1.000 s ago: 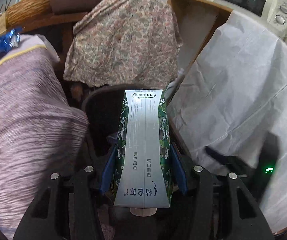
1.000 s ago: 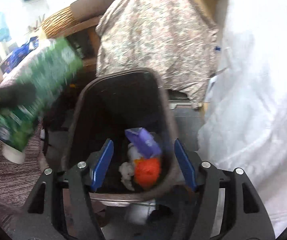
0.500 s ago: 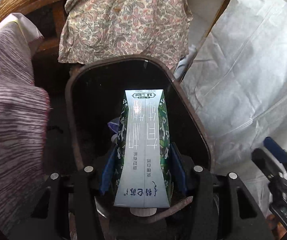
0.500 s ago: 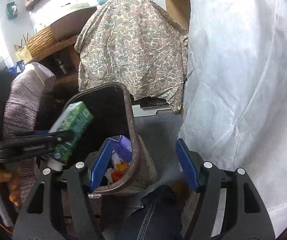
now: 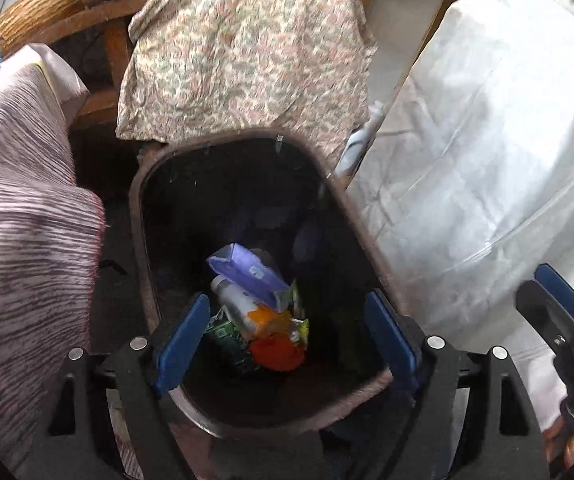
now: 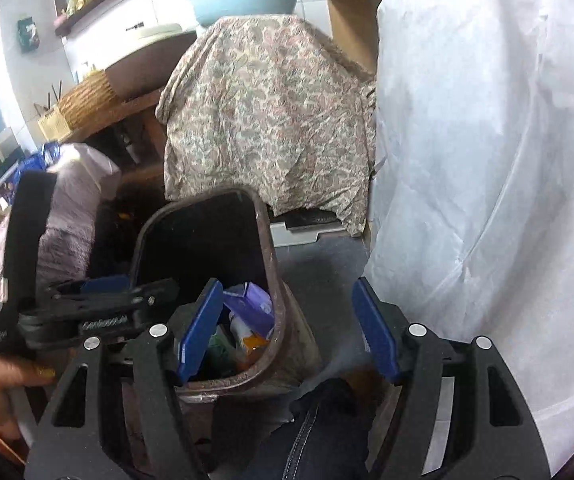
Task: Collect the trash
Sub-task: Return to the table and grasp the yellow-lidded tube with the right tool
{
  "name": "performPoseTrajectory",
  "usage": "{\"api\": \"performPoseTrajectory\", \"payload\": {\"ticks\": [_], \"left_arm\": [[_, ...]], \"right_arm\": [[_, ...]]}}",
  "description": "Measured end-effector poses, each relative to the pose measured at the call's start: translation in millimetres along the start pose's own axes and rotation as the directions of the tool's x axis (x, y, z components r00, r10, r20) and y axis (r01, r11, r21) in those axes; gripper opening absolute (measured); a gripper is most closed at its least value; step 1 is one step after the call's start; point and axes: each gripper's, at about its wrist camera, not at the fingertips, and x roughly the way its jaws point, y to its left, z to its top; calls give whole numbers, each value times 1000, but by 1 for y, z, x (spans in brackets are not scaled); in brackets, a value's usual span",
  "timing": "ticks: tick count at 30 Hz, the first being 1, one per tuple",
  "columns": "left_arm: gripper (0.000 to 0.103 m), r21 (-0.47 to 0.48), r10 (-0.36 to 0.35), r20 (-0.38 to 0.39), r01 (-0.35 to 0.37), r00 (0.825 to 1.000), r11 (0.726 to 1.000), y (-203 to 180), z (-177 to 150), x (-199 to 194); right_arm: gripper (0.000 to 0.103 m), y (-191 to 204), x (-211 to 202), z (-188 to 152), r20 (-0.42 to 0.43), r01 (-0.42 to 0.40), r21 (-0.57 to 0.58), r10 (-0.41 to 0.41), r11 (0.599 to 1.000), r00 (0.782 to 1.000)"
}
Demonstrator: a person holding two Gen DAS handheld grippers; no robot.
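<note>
The bin point(image 5: 143, 240) is the landmark: a dark brown, tall one standing on the floor, with the white sheet point(image 5: 487, 160) to one side of it, the striped cloth point(image 5: 19, 240) to the other and the patterned cloth point(image 5: 247, 48) behind. Over its mouth hangs the left hand-held gripper point(image 5: 287, 332), pointing down into it, and the change is plain: a second ago a green and white carton was clamped between its blue pads, half a second ago it was held right over the bin, and now the jaws have just been opening and stand wide apart with nothing between them. The carton point(image 5: 223, 330) seems to have dropped; a green scrap low in the bin, beside the purple packet point(image 5: 247, 276), the white bottle point(image 5: 233, 304) and the orange lump point(image 5: 275, 354), is likely it, though blur and dark make that unsure. The right hand-held gripper point(image 6: 287, 332) has come up and drawn back from the bin since a second ago; it now sits above the near rim, its jaws have also been opening, and they are empty, with only the rim and the floor behind them. A dark trouser leg point(image 6: 319, 432) shows just below. In my judgement this piece of trash is done with, both hands are free, and the next job is to find whatever rubbish is left outside the bin.
</note>
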Motion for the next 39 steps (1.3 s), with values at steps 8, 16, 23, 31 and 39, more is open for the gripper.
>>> {"api": "performPoseTrajectory", "payload": {"ticks": [8,16,23,31,39], "left_arm": [[86,3,-35,129,35,991,999,-3,-2,-72],[92,-26,13,241,-7,970,1000,31,-11,-153],[98,-69,96,342,-77,935,995,79,-25,-221],[98,-120,252,349,-223,903,967,146,-55,-267],[98,-221,362,334,-301,871,928,218,-81,-300]], "right_arm": [[78,14,-17,16,36,-30,-13,30,999,999],[79,54,-28,26,53,-85,-83,90,993,995],[85,116,-36,34,56,-191,-185,205,964,977],[87,208,-42,34,-4,-358,-326,377,875,926],[88,286,-52,31,-74,-466,-424,483,777,873]]}}
